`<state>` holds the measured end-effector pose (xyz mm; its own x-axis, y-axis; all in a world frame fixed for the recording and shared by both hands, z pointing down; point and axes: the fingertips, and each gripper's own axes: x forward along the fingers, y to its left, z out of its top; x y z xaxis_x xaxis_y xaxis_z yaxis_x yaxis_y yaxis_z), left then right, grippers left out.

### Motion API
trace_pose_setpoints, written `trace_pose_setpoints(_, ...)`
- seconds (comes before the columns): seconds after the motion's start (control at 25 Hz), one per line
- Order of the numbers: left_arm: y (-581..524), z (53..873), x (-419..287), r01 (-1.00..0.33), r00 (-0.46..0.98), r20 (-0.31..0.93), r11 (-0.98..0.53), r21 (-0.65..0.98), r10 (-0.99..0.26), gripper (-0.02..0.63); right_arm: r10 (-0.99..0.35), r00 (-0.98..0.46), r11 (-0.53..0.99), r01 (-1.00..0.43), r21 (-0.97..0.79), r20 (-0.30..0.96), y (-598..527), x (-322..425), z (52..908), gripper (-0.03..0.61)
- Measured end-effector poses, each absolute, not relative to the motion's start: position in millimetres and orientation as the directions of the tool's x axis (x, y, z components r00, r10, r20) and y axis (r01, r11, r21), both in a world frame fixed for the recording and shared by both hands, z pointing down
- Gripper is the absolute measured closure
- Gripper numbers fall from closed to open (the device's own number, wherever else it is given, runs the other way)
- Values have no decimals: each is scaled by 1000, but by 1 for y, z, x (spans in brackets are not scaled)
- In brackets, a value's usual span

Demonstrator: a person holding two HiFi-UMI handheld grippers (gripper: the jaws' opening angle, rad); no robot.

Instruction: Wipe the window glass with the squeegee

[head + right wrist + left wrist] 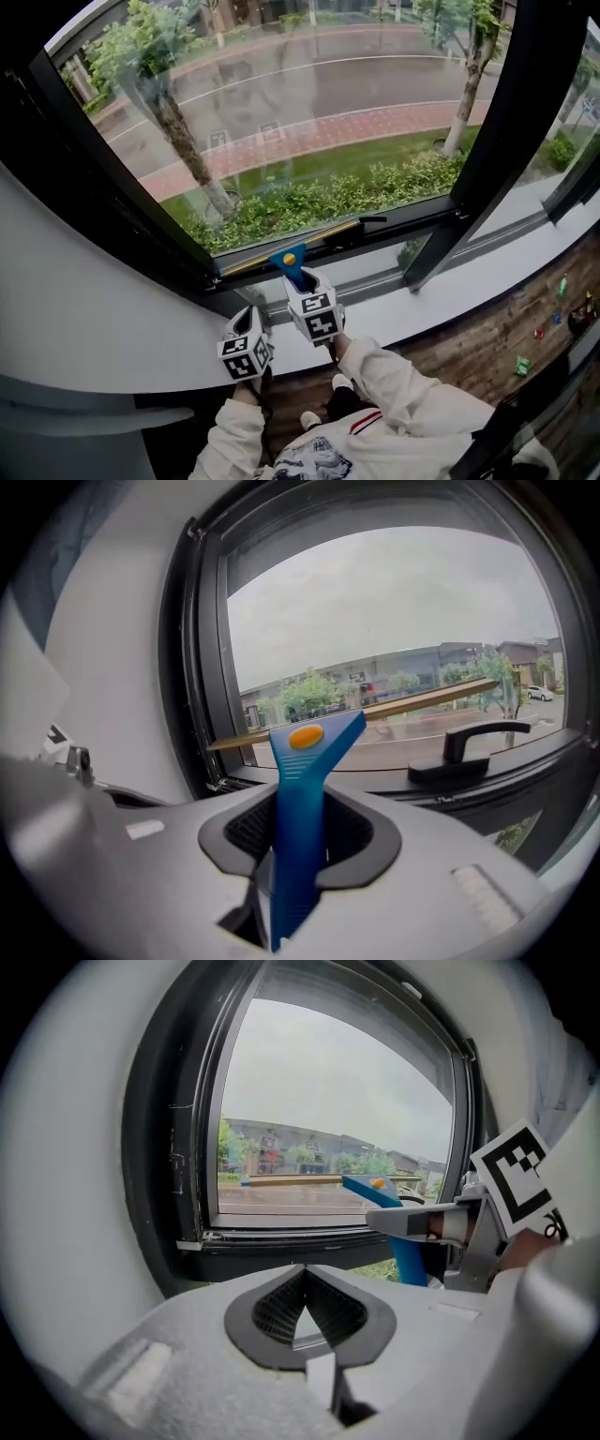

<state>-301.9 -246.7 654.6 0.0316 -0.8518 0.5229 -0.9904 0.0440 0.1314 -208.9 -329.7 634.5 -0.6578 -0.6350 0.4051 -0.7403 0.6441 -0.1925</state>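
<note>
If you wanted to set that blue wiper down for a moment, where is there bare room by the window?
The white sill is bare left of the left gripper, below the dark window frame, and again right of the slanted black post. It is crowded in the middle, where the right gripper holds the squeegee beside the window handle.

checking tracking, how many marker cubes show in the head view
2. One cube rides the left tool, lower and further left; the other cube rides the right tool, just below the blue squeegee. None looks hidden.
</note>
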Motion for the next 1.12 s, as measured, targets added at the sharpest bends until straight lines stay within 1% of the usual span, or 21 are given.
trace_pose_setpoints(0.12,-215,650,-300,-993,30,504,33,115,-863,611,-644,-652,633,-748,-201,400,-296,-189,625,456)
trace_pose_setpoints(0.24,-165,632,-296,-996,51,467,-13,85,-883,611,-661,-636,609,-765,-210,398,-244,-162,623,456)
trace_pose_setpoints(0.4,-73,605,-292,-995,94,379,-78,57,-921,611,-689,-596,564,-798,-212,411,-158,-115,624,454)
trace_pose_setpoints(0.48,-12,602,-293,-993,118,354,-106,52,-928,611,-702,-571,531,-818,-223,425,-103,-94,624,454)
trace_pose_setpoints(0.6,83,615,-300,-991,130,364,-118,57,-922,611,-722,-533,477,-846,-239,441,-12,-72,626,454)
trace_pose_setpoints(0.72,145,629,-299,-988,150,390,-123,92,-908,612,-731,-515,442,-857,-264,448,58,-65,626,454)
trace_pose_setpoints(0.92,201,615,-266,-975,224,364,-203,95,-904,611,-747,-514,440,-858,-265,422,128,-52,603,454)
trace_pose_setpoints(1.12,223,593,-244,-972,233,330,-215,90,-915,611,-770,-525,461,-851,-252,363,159,-33,572,454)
